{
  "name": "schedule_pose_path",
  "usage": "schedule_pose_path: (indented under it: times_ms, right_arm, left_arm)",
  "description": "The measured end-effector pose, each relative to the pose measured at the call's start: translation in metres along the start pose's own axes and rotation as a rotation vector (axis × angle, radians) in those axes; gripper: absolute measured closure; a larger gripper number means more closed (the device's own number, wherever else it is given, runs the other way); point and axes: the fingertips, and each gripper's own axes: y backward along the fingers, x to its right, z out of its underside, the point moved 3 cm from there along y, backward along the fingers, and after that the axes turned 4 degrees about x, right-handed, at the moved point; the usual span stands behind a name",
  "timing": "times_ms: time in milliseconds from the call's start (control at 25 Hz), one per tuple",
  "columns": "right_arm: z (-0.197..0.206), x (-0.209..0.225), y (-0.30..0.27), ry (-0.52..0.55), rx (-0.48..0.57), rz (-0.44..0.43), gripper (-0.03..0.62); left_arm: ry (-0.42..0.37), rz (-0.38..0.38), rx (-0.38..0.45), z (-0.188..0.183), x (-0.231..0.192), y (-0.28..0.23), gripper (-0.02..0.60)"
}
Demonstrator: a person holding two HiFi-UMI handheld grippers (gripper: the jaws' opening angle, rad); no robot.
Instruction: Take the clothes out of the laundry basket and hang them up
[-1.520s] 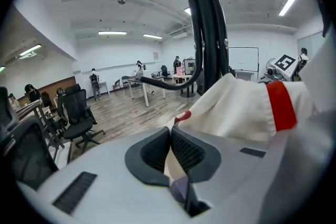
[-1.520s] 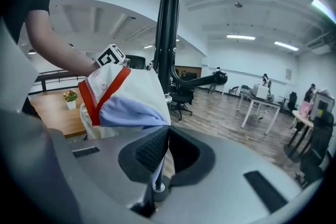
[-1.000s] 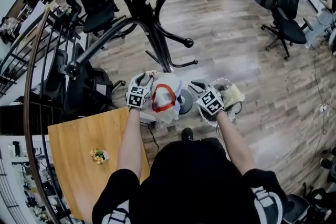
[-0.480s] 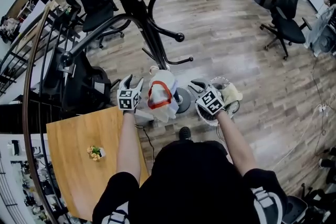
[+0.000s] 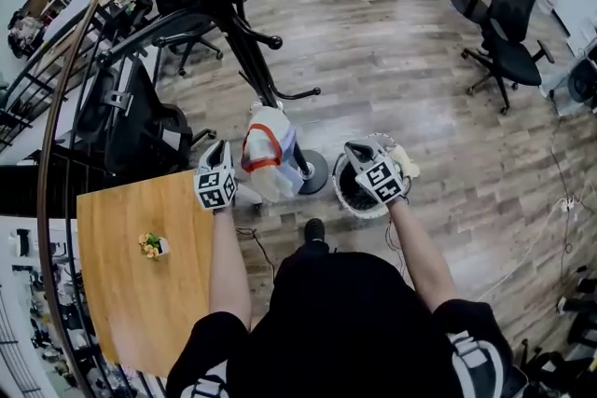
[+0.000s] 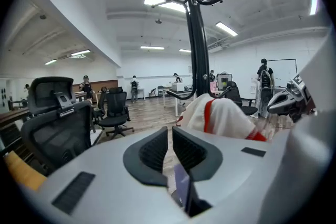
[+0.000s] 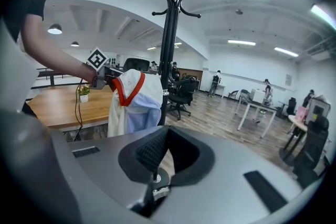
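A white garment with a red collar hangs on a low hook of the black coat rack. My left gripper is just to its left and apart from it. Its jaws are closing to a narrow gap with nothing between them. The garment shows beyond them. My right gripper hovers over the white laundry basket, shut and empty. A pale yellow cloth lies at the basket's right rim. In the right gripper view the garment hangs beside the rack pole.
A wooden table with a small potted plant is at my left. The rack's round base sits between the garment and the basket. Black office chairs stand at the left and far right. A curved railing runs along the left.
My left gripper has let go of the garment and drawn away to the left, its jaws now nearly together. The garment stays on the hook. The right gripper has shifted over the basket.
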Motion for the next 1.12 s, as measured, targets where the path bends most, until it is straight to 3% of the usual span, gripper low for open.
schedule_pose_path:
  times_ms: [200, 320, 760, 1120]
  right_arm:
    - [0.024, 0.009, 0.050, -0.007, 0.000, 0.013, 0.585]
    - [0.043, 0.018, 0.089, -0.018, -0.008, 0.039, 0.585]
    - [0.148, 0.063, 0.233, -0.137, -0.084, 0.228, 0.585]
    - [0.198, 0.090, 0.305, -0.236, -0.114, 0.350, 0.585]
  left_arm:
    - [0.021, -0.046, 0.032, 0.002, 0.040, 0.043, 0.546]
    - [0.007, -0.036, 0.024, 0.007, 0.075, 0.062, 0.546]
    - [-0.061, 0.135, -0.010, 0.026, 0.223, 0.068, 0.548]
    - [-0.115, 0.284, -0.064, 0.028, 0.308, 0.041, 0.548]
